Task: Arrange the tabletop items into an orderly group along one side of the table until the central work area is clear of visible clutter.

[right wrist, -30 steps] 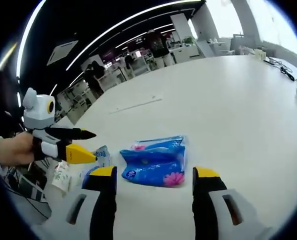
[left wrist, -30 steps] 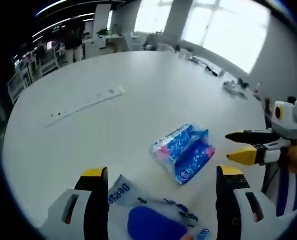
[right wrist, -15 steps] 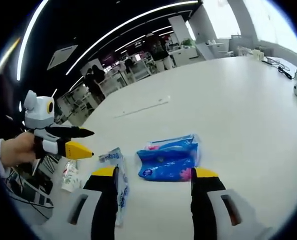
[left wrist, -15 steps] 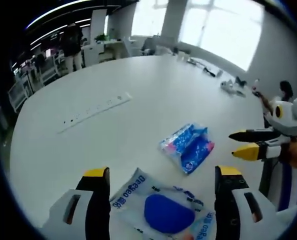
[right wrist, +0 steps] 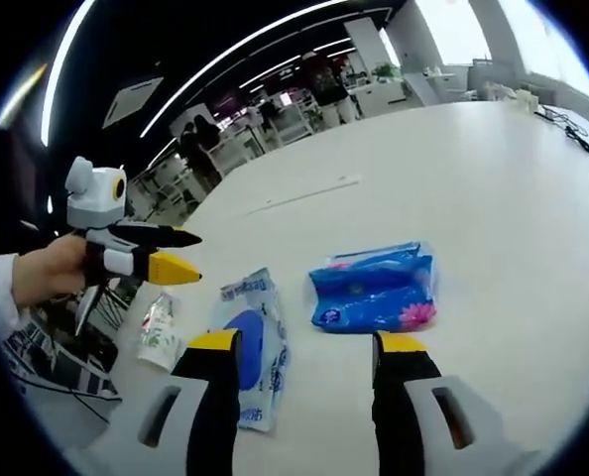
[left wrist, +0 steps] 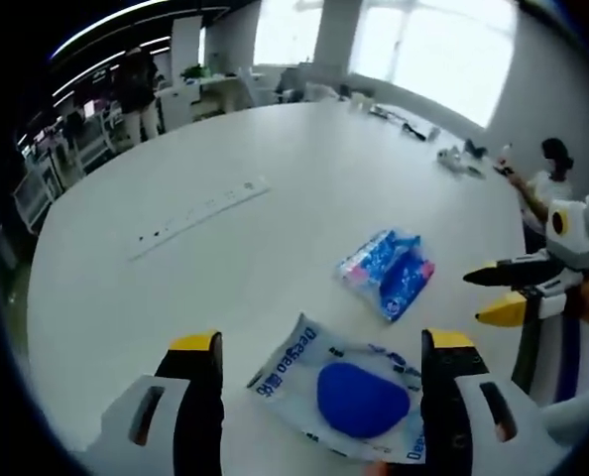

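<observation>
In the left gripper view, the left tool (left wrist: 319,369) hangs above the near edge of a wide white tabletop (left wrist: 225,268), its two yellow-tipped jaws spread wide with nothing between them. Just past the jaws lies a flat clear wipes packet (left wrist: 339,387) with a dark blue oval and blue lettering, flat on the tabletop near that edge. Farther in, toward the middle, lies a blue tissue pack (left wrist: 389,275) with pink markings, apart from the wipes packet. A long white power strip (left wrist: 203,205) lies farther off toward the far left edge. At the right, the right tool (left wrist: 498,294) comes into view, held in a hand, its jaws parted and empty. In the right gripper view, the right tool (right wrist: 299,349) has its jaws open and holds nothing. The blue tissue pack (right wrist: 376,288) lies just beyond the jaws, and the wipes packet (right wrist: 250,342) lies beside it nearer the tabletop's edge, partly behind one jaw. A small white packet with green print (right wrist: 157,330) lies at that edge of the tabletop (right wrist: 473,218). The left tool (right wrist: 180,255), held in a hand (right wrist: 42,278), hovers above it with jaws parted.
</observation>
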The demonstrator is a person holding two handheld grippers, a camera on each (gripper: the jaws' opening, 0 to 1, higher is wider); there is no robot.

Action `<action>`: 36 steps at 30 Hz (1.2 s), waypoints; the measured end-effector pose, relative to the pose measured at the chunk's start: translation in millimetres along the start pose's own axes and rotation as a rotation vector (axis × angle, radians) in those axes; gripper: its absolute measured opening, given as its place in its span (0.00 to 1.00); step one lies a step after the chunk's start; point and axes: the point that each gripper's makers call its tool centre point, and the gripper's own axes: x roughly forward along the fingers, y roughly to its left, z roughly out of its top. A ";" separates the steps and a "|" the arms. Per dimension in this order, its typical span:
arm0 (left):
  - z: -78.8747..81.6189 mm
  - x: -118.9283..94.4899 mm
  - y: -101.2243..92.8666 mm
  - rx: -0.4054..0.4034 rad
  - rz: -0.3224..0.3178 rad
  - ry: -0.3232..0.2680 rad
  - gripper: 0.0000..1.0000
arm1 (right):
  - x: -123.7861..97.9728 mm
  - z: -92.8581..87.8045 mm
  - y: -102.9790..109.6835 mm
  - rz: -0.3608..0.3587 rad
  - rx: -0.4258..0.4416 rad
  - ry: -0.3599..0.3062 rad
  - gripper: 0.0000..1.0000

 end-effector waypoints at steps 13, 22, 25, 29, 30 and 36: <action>-17.9 1.0 6.2 0.105 -0.074 0.063 0.76 | -2.6 -17.9 22.1 0.063 0.171 0.016 0.48; -22.0 4.3 13.0 0.153 -0.111 0.085 0.75 | -12.9 -27.4 39.1 0.080 0.287 -0.001 0.46; -25.5 6.3 10.2 0.155 -0.141 0.095 0.75 | -17.0 -30.7 43.3 0.082 0.315 -0.005 0.46; -30.3 10.3 10.1 0.173 -0.167 0.117 0.75 | -22.8 -36.6 54.3 0.102 0.388 -0.002 0.46; -30.8 11.3 10.1 0.171 -0.172 0.117 0.75 | -23.4 -37.4 55.5 0.103 0.399 -0.003 0.46; -34.8 22.1 9.4 0.157 -0.192 0.131 0.74 | -26.3 -53.8 69.4 0.137 0.615 0.051 0.46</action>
